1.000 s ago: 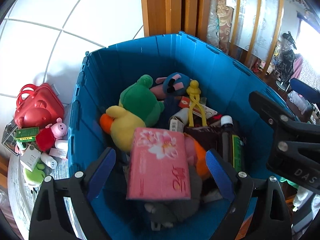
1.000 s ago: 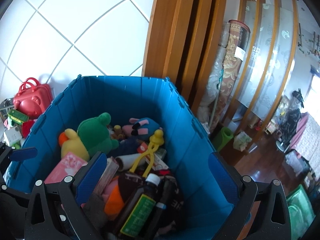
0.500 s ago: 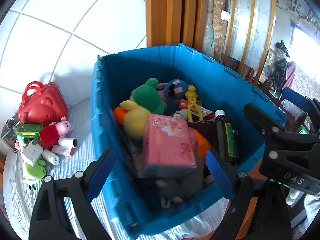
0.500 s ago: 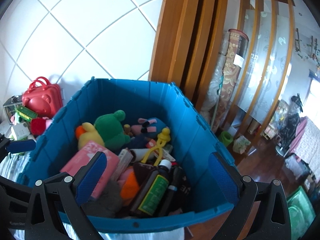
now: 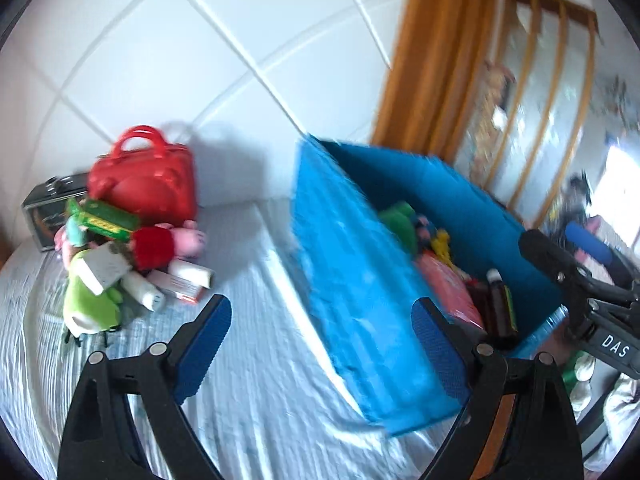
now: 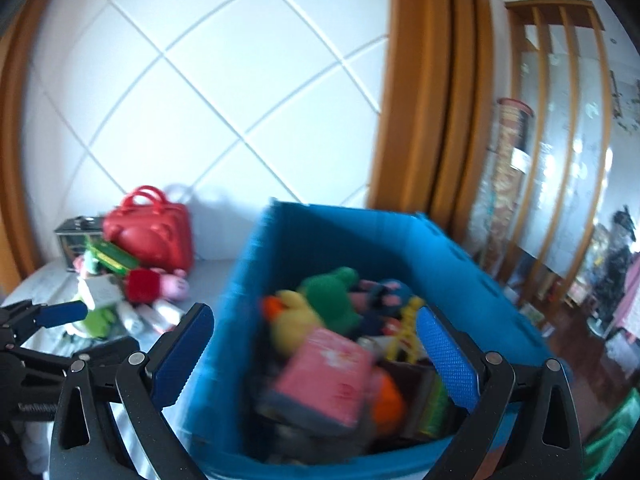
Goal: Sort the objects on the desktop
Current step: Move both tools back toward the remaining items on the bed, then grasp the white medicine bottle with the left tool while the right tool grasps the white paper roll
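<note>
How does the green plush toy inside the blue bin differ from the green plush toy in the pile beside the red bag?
The green plush in the bin is dark green and sits in the blue bin; the green plush in the pile is lime green and lies on the cloth outside, partly under a white box. Both are soft toys.

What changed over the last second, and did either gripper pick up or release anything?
The left gripper pulled back out of the blue bin and swung left toward the toy pile; the right gripper backed off too. Both stayed open and empty. The pink tissue pack and the other bin contents stayed in place.
</note>
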A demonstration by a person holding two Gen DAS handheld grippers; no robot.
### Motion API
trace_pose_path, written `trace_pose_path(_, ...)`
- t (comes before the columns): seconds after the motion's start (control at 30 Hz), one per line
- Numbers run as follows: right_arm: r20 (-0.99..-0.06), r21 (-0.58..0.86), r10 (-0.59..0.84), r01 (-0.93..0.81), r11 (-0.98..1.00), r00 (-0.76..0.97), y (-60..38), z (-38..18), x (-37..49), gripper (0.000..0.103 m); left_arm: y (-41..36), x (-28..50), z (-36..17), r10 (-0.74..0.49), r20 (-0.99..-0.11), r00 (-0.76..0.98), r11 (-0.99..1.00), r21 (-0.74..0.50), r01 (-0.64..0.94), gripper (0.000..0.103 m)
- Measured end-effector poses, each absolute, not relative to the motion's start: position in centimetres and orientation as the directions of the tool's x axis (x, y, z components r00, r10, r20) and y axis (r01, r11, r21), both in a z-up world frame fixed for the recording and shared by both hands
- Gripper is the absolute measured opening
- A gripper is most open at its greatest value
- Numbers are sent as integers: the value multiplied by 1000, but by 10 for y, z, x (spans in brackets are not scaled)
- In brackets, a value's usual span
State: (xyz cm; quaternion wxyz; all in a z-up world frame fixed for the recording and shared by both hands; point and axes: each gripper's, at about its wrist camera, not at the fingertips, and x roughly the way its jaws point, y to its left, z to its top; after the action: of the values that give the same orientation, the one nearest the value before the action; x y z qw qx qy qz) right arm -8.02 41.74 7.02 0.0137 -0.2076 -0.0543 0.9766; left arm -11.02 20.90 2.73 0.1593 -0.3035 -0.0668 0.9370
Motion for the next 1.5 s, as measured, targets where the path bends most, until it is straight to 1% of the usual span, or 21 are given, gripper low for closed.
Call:
trace_pose_path(0.07, -391, -103, 25, 16, -995, -920, 392, 68, -85, 103, 179, -111, 23, 287, -541, -790, -957, -200, -210, 92)
trace_pose_path(0.2, -380, -101, -3, 44, -994, -925, 341, 60, -101, 103, 120, -115, 8, 115, -551, -827, -992, -102, -70, 92)
trace_pose_path(0.27, -406, -90, -49, 93, -992, -912, 314, 51, -114, 103, 94, -121, -2, 67, -564, -823, -996, -87, -21, 92)
trace_pose_path(0.37, -438, -56, -127, 168, -984, -890, 286, 39, -131, 103, 58, -130, -19, 27, -589, -808, -995, -90, 32, 92)
trace_pose_path(0.43, -454, -40, -167, 207, -978, -875, 269, 31, -142, 103, 40, -141, -32, 13, -617, -787, -994, -95, 58, 92)
trace_pose_path(0.53, -480, -45, -184, 233, -971, -858, 246, 15, -165, 103, 26, -155, -52, 5, -654, -756, -993, -93, 74, 92)
trace_pose_path(0.7, -573, -64, -171, 252, -966, -802, 229, -24, -207, 103, 20, -185, -95, -3, -709, -706, -993, -81, 86, 92)
trace_pose_path(0.87, -647, -60, -152, 248, -967, -747, 229, -71, -253, 103, 13, -228, -146, -9, -791, -612, -988, -89, 130, 92)
trace_pose_path(1.0, -709, -78, -121, 248, -966, -694, 225, -116, -293, 103, 18, -269, -176, -41, -824, -565, -989, -48, 142, 92)
trace_pose_path(1.13, -765, -48, -118, 239, -970, -633, 225, -157, -324, 103, 27, -319, -195, -39, -839, -542, -986, -56, 159, 92)
trace_pose_path(1.23, -787, -49, -98, 220, -974, -609, 227, -180, -342, 103, 32, -363, -211, -50, -852, -521, -976, -69, 206, 92)
trace_pose_path(1.37, -799, -50, -77, 194, -980, -597, 230, -194, -362, 103, 36, -412, -239, -50, -877, -479, -965, -81, 249, 92)
trace_pose_path(1.5, -810, -34, -78, 180, -983, -581, 229, -210, -382, 103, 35, -439, -272, -81, -907, -414, -966, -30, 256, 92)
